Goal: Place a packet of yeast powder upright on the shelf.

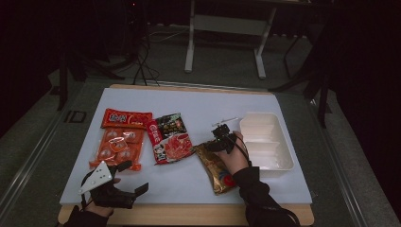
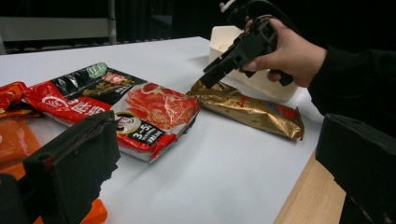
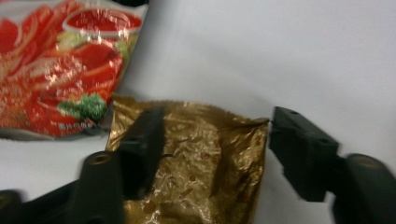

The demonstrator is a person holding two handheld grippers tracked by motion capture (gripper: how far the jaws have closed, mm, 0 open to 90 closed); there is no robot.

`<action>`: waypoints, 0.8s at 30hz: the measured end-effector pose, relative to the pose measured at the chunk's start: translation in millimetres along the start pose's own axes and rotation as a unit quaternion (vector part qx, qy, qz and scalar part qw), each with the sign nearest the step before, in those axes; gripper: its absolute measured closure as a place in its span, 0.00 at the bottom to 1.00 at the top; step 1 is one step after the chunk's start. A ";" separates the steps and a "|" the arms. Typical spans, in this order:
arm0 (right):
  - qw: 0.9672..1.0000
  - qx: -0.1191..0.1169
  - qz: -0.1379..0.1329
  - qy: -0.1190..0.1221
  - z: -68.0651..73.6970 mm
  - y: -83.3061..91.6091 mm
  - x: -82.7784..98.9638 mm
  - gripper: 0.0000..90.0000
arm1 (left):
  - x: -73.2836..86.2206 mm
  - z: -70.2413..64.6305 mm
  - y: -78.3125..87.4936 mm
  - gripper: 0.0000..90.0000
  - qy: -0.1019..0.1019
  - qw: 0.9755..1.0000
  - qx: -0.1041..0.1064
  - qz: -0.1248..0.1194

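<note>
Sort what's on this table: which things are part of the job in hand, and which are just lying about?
In the job:
- gold snack packet, end between the open jaws, not yet pinched
- right hand-held gripper, lowered over that end
- white tray, possibly the destination, just beyond it

Lying about:
- red and black noodle packet
- orange snack pack
- left hand-held gripper, open, idle at the table's near edge

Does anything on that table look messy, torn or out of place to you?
Nothing is spilled or torn. The gold snack packet lies at a slant near the white tray, its crinkled end between the open jaws of the right gripper. The red-and-black packet also lies slightly askew. The left gripper is open near the table's front edge.
</note>
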State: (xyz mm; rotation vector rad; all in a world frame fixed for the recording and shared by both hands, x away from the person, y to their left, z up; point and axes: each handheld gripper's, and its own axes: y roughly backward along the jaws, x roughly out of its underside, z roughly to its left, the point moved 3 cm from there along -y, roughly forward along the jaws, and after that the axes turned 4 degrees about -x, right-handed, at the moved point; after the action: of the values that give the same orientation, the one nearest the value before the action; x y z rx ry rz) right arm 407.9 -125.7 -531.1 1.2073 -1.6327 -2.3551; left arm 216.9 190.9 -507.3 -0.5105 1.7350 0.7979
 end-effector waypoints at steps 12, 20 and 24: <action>0.999 -0.021 0.036 -0.019 -5.6 -11.1 8.3 0.53 | 0.3 0.6 -0.9 0.00 0.007 1.000 0.002 0.001; 0.998 -0.024 0.051 0.005 -7.4 -12.3 7.6 0.92 | 0.6 0.4 -1.7 0.00 0.006 1.000 0.003 0.003; 0.997 0.012 0.060 0.043 0.1 -12.9 5.6 0.97 | 0.8 0.4 -2.5 0.00 0.005 1.000 0.004 0.005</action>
State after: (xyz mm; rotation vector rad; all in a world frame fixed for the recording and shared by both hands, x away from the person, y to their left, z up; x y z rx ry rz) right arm 408.8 -122.3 -544.6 1.1615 -1.6602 -2.1876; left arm 218.6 189.6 -508.8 -0.5019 1.7504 0.7970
